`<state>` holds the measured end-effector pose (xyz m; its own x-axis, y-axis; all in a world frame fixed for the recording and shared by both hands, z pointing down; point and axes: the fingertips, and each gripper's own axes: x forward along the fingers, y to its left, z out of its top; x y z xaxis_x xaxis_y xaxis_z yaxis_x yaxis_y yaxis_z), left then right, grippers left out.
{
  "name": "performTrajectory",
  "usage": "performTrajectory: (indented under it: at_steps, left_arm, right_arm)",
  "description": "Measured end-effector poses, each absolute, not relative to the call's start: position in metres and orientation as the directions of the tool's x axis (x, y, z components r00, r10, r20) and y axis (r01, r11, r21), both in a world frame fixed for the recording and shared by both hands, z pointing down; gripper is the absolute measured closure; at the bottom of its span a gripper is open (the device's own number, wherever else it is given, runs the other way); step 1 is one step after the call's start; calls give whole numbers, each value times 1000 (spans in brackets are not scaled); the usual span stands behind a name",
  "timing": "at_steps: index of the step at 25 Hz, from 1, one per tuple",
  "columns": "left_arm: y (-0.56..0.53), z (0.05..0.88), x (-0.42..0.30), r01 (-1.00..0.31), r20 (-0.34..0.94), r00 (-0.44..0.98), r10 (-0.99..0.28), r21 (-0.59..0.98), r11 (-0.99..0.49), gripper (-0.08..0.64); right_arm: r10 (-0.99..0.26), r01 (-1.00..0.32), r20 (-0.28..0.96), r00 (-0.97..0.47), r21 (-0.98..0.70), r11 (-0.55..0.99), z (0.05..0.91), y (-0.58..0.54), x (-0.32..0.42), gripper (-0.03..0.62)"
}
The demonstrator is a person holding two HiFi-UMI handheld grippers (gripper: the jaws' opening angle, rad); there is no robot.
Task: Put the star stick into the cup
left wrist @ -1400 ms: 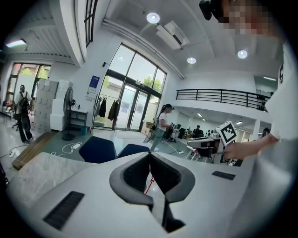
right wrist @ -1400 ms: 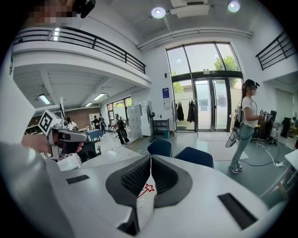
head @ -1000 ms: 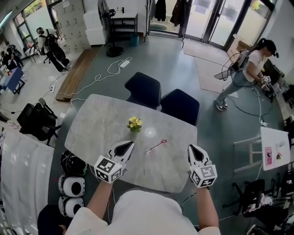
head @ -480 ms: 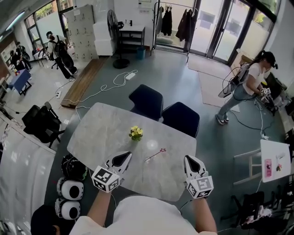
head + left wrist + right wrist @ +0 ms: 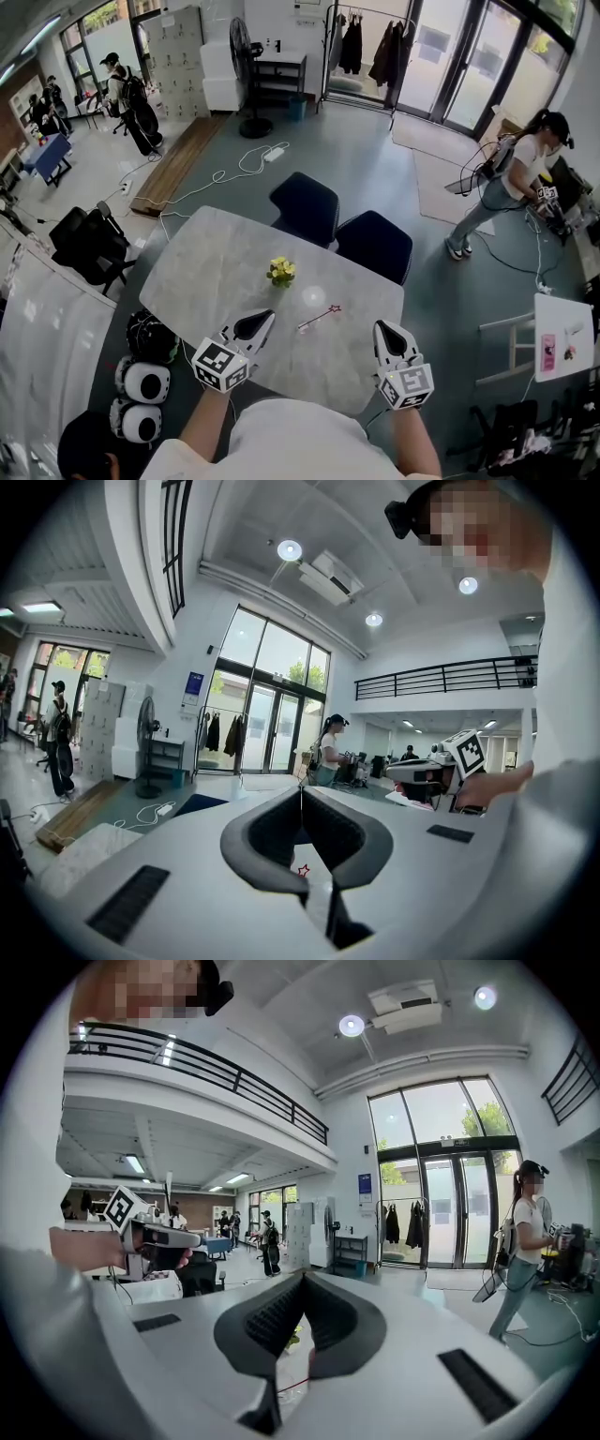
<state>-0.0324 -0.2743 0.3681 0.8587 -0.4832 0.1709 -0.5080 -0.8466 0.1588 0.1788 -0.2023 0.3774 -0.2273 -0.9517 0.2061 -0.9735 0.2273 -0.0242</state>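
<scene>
**Item 1, left gripper** (image 5: 263, 320). It is hovering over the near edge of the counter (image 5: 206, 272), with its marker cube towards the person. In the left gripper view (image 5: 301, 791) its jaws are meeting at the tips. It is closed and carrying nothing.

**Item 2, yellow flowers** (image 5: 280, 271). A small bunch is standing near the middle of the counter, beyond the left gripper.

**Item 3, cup** (image 5: 311, 297). This clear vessel is standing just to the right of the flowers and on the nearer side. It is showing only as a pale round shape, so whether it is touching the stick cannot be told.

**Item 4, star stick** (image 5: 319, 317). It is lying flat on the counter, just on the near side of the cup.
- Place: it is sitting between the two grippers and slightly ahead of their tips, apart from both. Its plain end is coming nearest to the left gripper.
- Long axis: in the head view it is running diagonally from lower left to upper right.
- Heading: the red star end is pointing up and right, away from the person. The plain end is pointing back towards the left gripper.
- Other views: the star (image 5: 303, 870) is showing through the gap behind the left gripper's tips. A length of the thin red stick (image 5: 291, 1387) is showing below the right gripper's jaws.

**Item 5, right gripper** (image 5: 383, 330). It is hovering at the counter's near right edge, well apart from the stick. In the right gripper view (image 5: 303, 1277) its jaws are pressing together. It is closed and empty.
</scene>
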Motion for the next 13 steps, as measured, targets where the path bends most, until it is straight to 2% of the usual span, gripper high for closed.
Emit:
performTrajectory:
  at_steps: [13]
  left_arm:
    - [-284, 366, -33, -514, 156, 856, -493, 155, -844, 540]
  right_arm:
    - [-955, -973, 190, -228, -18, 229, 371, -208, 180, 588]
